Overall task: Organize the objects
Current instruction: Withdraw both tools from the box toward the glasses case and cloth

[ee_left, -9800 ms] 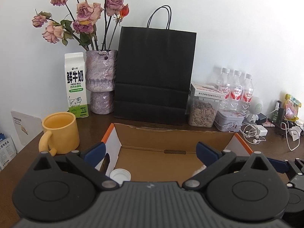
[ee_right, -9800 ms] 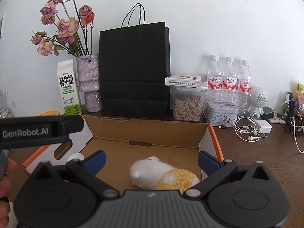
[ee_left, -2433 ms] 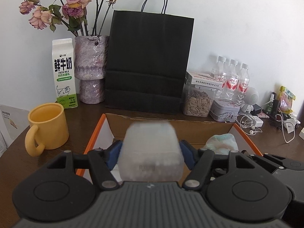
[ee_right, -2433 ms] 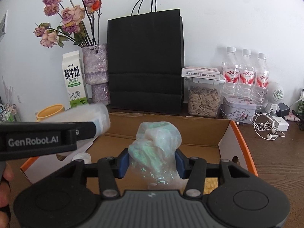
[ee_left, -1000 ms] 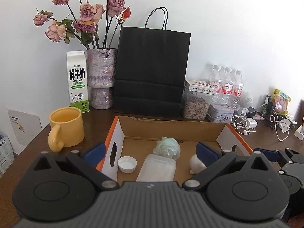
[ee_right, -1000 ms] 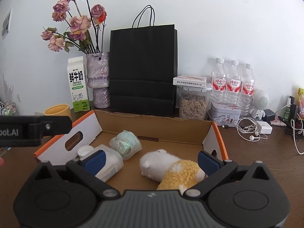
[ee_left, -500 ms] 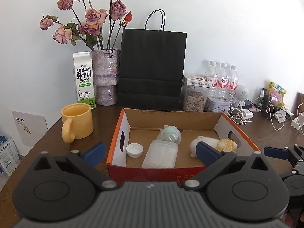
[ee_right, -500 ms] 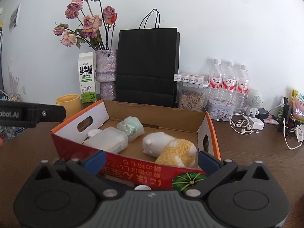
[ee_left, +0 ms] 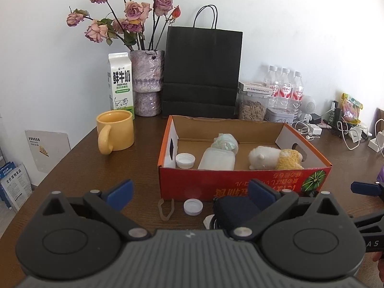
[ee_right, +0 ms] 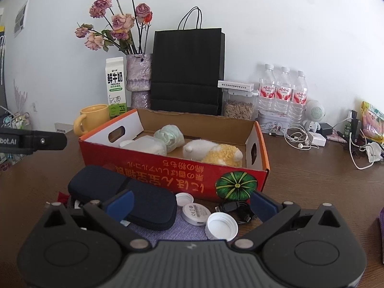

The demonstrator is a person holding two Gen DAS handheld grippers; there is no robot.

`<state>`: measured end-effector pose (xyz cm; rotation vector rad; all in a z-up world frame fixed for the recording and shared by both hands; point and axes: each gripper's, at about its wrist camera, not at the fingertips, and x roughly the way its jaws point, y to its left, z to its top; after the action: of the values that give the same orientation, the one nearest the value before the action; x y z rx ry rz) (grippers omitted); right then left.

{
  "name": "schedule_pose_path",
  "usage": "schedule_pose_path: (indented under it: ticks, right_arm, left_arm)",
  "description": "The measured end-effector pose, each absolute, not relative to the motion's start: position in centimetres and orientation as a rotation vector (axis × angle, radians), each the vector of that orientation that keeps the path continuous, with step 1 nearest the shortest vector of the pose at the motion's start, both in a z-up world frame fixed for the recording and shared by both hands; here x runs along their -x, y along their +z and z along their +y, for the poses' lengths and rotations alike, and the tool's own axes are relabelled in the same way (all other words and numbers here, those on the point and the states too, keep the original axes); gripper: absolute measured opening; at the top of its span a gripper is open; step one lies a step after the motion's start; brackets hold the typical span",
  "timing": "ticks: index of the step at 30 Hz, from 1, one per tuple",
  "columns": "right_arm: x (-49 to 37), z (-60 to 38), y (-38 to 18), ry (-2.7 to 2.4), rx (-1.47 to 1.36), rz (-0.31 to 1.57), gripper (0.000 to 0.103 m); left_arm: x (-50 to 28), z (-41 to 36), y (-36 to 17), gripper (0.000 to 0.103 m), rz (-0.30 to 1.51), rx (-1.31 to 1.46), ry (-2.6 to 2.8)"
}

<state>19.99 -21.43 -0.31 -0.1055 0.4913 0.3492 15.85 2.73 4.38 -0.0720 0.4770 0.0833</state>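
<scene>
Left gripper spread, empty, at table's near edge. Dark zip pouch lies before the red box, long axis left-to-right, probably nearest the right gripper: also spread, empty, hovering just over it.

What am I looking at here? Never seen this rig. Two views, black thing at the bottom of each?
No robot arm: a person holds a two-finger gripper in each hand, with a fisheye camera on each looking along its blue-tipped fingers. One picture is from the left gripper, the other from the right gripper. Both are open and hold nothing. On the brown wooden table stands a red cardboard box containing a white plush toy, a clear plastic jar, a white lid and a crumpled plastic wrap. In front of it lie a dark blue zip pouch, white caps and a black cable.
</scene>
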Motion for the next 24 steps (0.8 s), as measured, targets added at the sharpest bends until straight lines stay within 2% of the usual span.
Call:
schedule_pose_path:
  ticks: [24]
  right_arm:
    - [-17.1,-19.8,-4.0,0.413,0.122,0.612,0.103]
  left_arm:
    - [-10.9,5.4,0.5,0.103,0.560,0.072,0.073]
